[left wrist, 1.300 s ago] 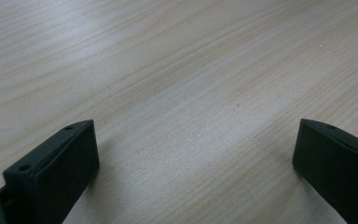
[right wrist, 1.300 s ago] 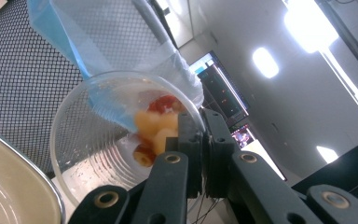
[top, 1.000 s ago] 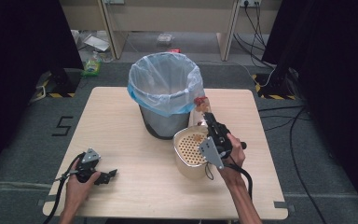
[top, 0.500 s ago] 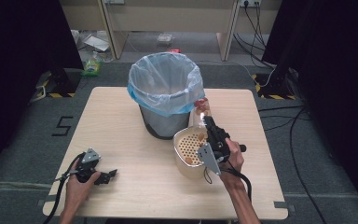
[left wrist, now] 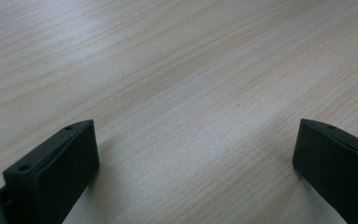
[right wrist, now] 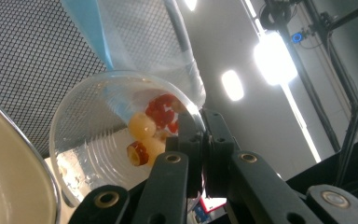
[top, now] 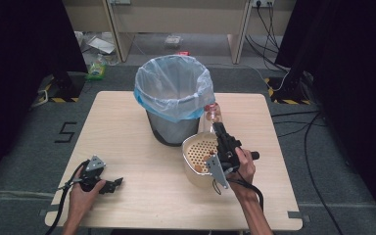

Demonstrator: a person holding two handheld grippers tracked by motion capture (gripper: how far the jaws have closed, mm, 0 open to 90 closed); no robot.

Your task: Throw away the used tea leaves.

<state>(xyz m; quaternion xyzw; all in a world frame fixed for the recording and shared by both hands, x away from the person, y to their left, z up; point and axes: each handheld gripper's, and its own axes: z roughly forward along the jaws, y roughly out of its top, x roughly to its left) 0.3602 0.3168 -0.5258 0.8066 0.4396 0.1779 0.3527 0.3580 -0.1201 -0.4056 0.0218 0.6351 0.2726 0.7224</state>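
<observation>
My right gripper (top: 219,128) is shut on the rim of a clear plastic cup (top: 211,113), held tilted above a cream perforated strainer bowl (top: 196,147). In the right gripper view the jaws (right wrist: 204,135) pinch the cup's wall (right wrist: 98,140). Red and pale yellow fruit pieces (right wrist: 151,126) lie inside the cup near the jaws. A few orange pieces (top: 199,168) lie in the strainer. My left gripper (top: 117,182) rests on the table at the near left, open, with bare wood between its jaws (left wrist: 196,158).
A mesh waste bin with a blue liner (top: 174,93) stands at the table's middle, just behind the strainer and close to the cup. The strainer's rim (right wrist: 18,154) sits at the lower left of the right gripper view. Cables run across the floor at the right.
The right gripper and the cup have shifted slightly down toward the strainer. The left gripper has stayed where it was.
</observation>
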